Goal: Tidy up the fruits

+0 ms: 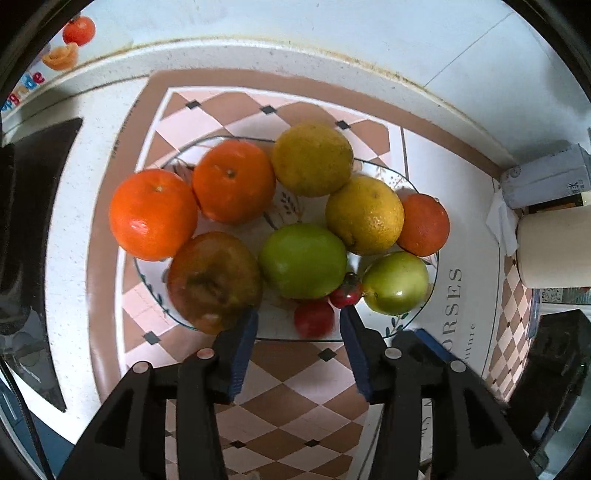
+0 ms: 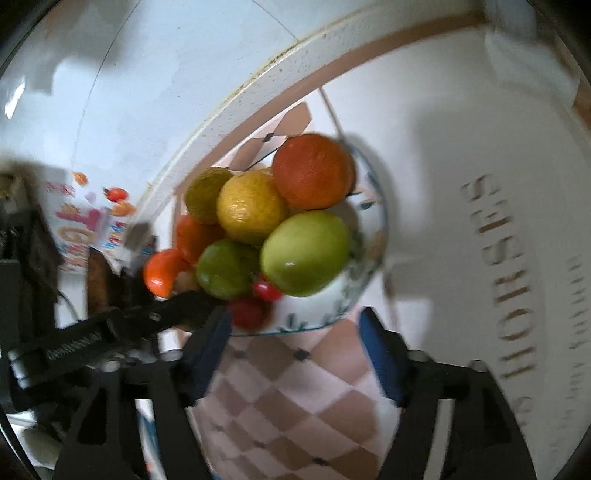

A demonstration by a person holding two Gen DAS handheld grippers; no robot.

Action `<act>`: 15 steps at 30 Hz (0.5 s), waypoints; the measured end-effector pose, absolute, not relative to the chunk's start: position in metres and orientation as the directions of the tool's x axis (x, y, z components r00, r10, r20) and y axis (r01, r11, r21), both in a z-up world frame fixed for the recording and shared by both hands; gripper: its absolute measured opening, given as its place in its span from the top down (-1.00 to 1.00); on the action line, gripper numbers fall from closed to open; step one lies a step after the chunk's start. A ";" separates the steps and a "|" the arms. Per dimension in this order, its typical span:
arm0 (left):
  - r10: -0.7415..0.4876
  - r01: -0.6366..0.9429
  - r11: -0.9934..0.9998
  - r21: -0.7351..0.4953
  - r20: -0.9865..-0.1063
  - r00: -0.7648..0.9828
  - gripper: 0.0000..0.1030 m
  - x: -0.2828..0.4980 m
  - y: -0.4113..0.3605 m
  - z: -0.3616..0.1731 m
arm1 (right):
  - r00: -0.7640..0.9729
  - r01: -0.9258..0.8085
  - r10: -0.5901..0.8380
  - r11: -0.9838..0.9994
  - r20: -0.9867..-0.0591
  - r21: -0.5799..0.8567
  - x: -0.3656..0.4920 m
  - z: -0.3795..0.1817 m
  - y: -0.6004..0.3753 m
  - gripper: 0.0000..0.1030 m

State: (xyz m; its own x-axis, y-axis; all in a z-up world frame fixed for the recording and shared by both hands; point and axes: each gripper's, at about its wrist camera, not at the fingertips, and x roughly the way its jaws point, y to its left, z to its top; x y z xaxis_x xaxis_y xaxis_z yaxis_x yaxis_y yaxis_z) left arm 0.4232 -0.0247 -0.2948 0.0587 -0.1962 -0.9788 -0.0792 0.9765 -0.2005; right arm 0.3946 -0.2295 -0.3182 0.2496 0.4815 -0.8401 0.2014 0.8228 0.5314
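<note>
A glass plate with a leaf pattern holds oranges, two yellow citrus fruits, two green apples, a brownish apple and small red tomatoes. My left gripper is open, its blue pads either side of a tomato at the plate's near edge. My right gripper is open and empty, just short of the plate. The right view shows the green apple, an orange, tomatoes and the left gripper's finger reaching in.
The plate stands on a checkered brown-and-pink mat on a white counter. A white cylinder and a grey carton stand at the right. A white wall runs behind. A printed box sits left.
</note>
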 end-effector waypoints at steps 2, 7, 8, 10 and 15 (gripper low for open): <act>-0.159 -0.066 0.984 -0.165 -0.983 0.086 -0.27 0.419 -0.020 -0.288 | 0.251 0.162 0.402 0.879 -0.881 0.448 0.392 -0.306 -0.228 -0.78; -0.058 -0.044 0.997 -0.066 -0.987 0.149 -0.76 0.403 -0.009 -0.275 | 0.264 0.080 0.214 0.967 -0.940 0.242 0.385 -0.280 -0.226 -0.83; -0.043 -0.042 0.998 -0.050 -0.986 0.158 -0.85 0.401 -0.008 -0.274 | 0.272 0.069 0.198 0.972 -0.942 0.224 0.384 -0.275 -0.225 -0.84; -0.011 -0.045 0.999 -0.019 -0.984 0.178 -0.86 0.393 -0.004 -0.270 | 0.283 0.054 0.174 0.979 -0.943 0.197 0.382 -0.267 -0.225 -0.86; 0.018 -0.067 0.998 0.004 -0.976 0.216 -0.86 0.376 0.004 -0.256 | 0.319 0.036 0.155 0.984 -0.935 0.175 0.376 -0.242 -0.220 -0.87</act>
State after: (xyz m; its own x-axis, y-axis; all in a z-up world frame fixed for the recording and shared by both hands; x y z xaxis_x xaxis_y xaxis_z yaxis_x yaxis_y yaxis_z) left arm 0.3762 0.0037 -0.2559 0.2160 0.0182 -0.9762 -0.0672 0.9977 0.0038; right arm 0.3759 -0.2197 -0.2416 0.3187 0.1551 -0.9351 0.0356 0.9839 0.1753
